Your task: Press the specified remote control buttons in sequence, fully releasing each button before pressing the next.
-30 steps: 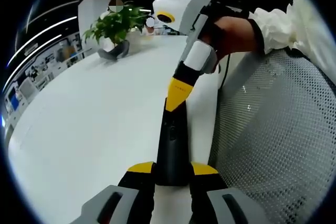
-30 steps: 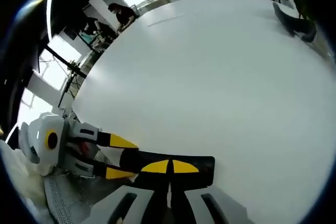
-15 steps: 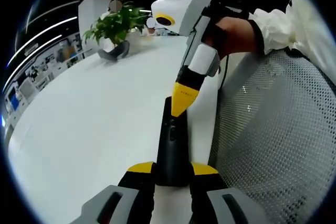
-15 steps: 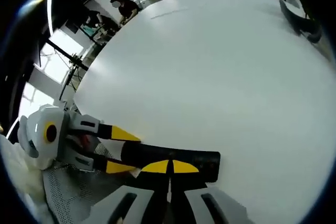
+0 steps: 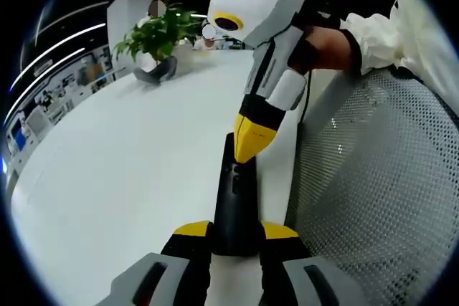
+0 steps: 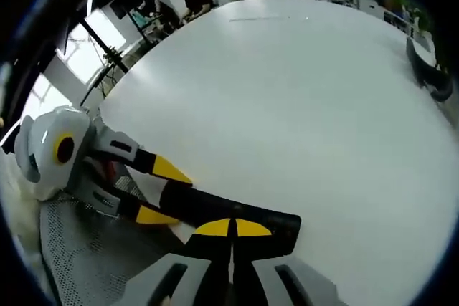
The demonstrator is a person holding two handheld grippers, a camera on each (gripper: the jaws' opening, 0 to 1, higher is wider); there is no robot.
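Left tongs (image 5: 235,233) clamped on black remote control (image 5: 234,198) at white table (image 5: 129,170) edge, right tongs (image 5: 247,150) pressed together, yellow tips on remote's upper buttons, potted plant (image 5: 155,37) beyond

The near end of the slim black remote control (image 5: 234,202) is hidden between the yellow-tipped jaws of the left gripper (image 5: 235,231), and its buttons are too small to be told apart. Part of its upper face is covered by the closed yellow tips of the right gripper (image 5: 245,150). In the right gripper view, the remote's middle is masked by the right gripper's own tips (image 6: 231,228), so contact with a button cannot be judged. The dark curved planter (image 6: 427,75) is cut off by the view's edge. The distant shelves (image 5: 54,94) are blurred.
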